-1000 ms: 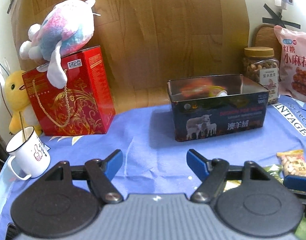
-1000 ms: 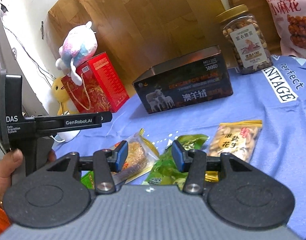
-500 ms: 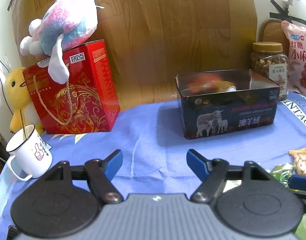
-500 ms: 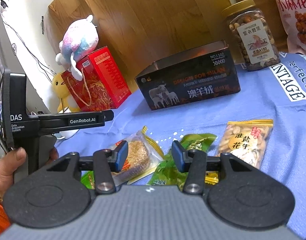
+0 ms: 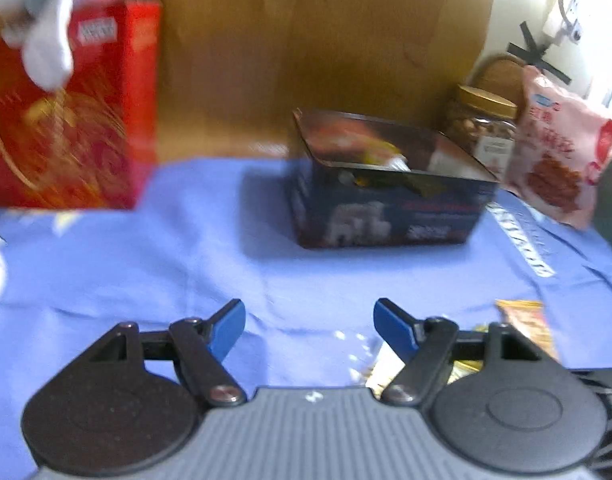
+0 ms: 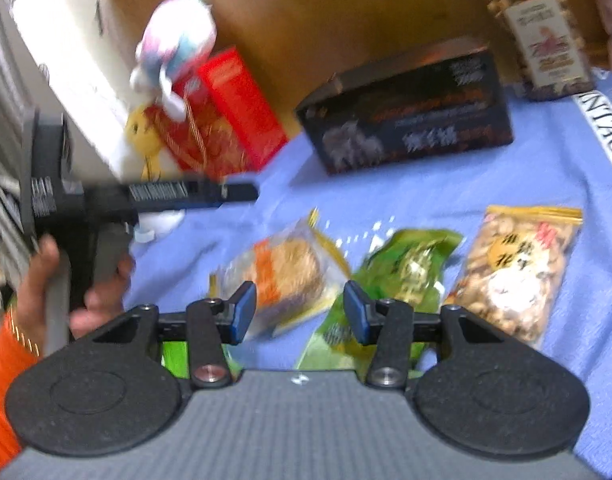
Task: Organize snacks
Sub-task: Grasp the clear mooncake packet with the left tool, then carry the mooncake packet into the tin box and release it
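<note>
A dark open tin [image 5: 390, 204] with sheep printed on its side stands on the blue cloth, some snacks inside; it also shows in the right wrist view [image 6: 410, 116]. Three snack packs lie in front of my right gripper [image 6: 300, 312]: a clear-wrapped cake [image 6: 290, 276], a green pack [image 6: 406, 268] and a peanut pack [image 6: 518, 268]. The right gripper is open and empty, just above the cake and green pack. My left gripper [image 5: 308, 328] is open and empty over bare cloth, short of the tin. The peanut pack's edge [image 5: 526, 324] shows at its right.
A red gift box [image 5: 66, 120] with a plush toy [image 6: 178, 44] on top stands at the back left. A nut jar [image 5: 486, 128] and a pink snack bag [image 5: 562, 148] stand right of the tin. A wooden board backs the table.
Both views have blurred with motion. The left gripper has swung right and closer to the tin. The right gripper has moved nearer over the snack packs.
</note>
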The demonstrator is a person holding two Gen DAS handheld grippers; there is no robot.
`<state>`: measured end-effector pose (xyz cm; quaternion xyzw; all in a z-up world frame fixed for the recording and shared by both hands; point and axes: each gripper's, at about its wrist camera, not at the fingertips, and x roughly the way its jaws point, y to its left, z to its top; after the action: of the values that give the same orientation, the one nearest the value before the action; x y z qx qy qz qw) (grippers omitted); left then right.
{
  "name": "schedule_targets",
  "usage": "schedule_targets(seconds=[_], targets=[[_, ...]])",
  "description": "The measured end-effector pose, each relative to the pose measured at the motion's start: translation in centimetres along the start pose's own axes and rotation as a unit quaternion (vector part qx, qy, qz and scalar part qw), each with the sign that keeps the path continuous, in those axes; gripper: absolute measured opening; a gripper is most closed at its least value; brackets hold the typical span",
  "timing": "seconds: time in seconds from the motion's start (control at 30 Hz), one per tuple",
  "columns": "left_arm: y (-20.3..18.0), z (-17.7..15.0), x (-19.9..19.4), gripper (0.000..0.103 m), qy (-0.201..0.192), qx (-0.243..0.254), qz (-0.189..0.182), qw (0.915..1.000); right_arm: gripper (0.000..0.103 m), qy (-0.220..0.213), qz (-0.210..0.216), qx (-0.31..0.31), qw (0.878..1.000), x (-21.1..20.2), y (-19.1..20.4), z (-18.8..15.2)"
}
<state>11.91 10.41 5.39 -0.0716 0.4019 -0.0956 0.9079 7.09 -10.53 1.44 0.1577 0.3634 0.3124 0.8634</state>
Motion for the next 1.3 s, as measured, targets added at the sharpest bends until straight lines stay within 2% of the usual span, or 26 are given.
schedule_targets(seconds=[0.07,0.2,0.27,0.3,0.33,0.4,0.53,0.63,0.73,0.83,1.03,1.1,1.17,1.23,1.3], targets=[[-0.3,-0.5,0.4,0.073,0.019,0.014,-0.027,0.9994,0.052,0.017,-0.009,-0.031,0.999,0.6,0.7,-0.1],[-1.2,-2.2,0.8,0.07,0.039,0.053,-0.032,0.9973,0.064,0.028,-0.011,-0.073,0.997,1.5,1.8,-0.2],[-1.2,-2.8,0.6,0.064,0.04,0.047,-0.057,0.9964,0.067,0.033,-0.014,-0.092,0.995,2.1,2.3,-0.2],[-1.3,-3.1,0.6,0.057,0.048,0.038,-0.083,0.9947,0.07,0.036,-0.015,-0.098,0.994,2.4,2.6,-0.2],[-1.4,-3.3,0.6,0.058,0.053,0.033,-0.092,0.9937,0.073,0.037,-0.015,-0.103,0.994,2.7,2.6,-0.2],[-1.9,-3.6,0.4,0.058,0.045,0.045,-0.077,0.9951,0.075,0.044,-0.022,-0.125,0.991,3.3,3.1,-0.2],[-1.6,-3.4,0.4,0.056,0.047,0.019,-0.078,0.9956,0.073,0.045,-0.026,-0.137,0.989,3.7,3.2,-0.1],[-1.8,-2.8,0.1,0.054,0.034,0.01,-0.072,0.9968,0.066,0.036,-0.02,-0.124,0.991,3.6,3.0,0.2],[-2.2,-0.8,-0.1,0.054,0.014,0.006,-0.08,0.9966,0.065,0.016,-0.031,-0.133,0.991,3.3,3.2,0.5],[-2.9,2.3,-0.1,0.054,-0.009,0.013,-0.103,0.9945,0.065,-0.028,-0.035,-0.127,0.991,2.3,3.1,2.2],[-5.0,9.7,3.2,0.054,-0.04,0.029,-0.109,0.9929,0.065,-0.114,-0.065,-0.095,0.987,1.6,0.6,8.9],[-5.4,11.7,5.2,0.057,-0.043,0.018,-0.102,0.9937,0.066,-0.13,-0.082,-0.087,0.984,2.5,-0.7,11.4],[-5.6,13.0,7.2,0.062,-0.05,0.006,-0.076,0.9958,0.068,-0.135,-0.095,-0.076,0.983,3.8,-2.1,13.3],[-5.6,13.5,8.3,0.063,-0.062,0.003,-0.049,0.9969,0.069,-0.14,-0.107,-0.06,0.983,4.8,-3.4,14.5],[-5.2,13.4,8.2,0.063,-0.07,-0.006,-0.038,0.9968,0.069,-0.142,-0.124,-0.053,0.981,5.2,-4.4,15.1]])
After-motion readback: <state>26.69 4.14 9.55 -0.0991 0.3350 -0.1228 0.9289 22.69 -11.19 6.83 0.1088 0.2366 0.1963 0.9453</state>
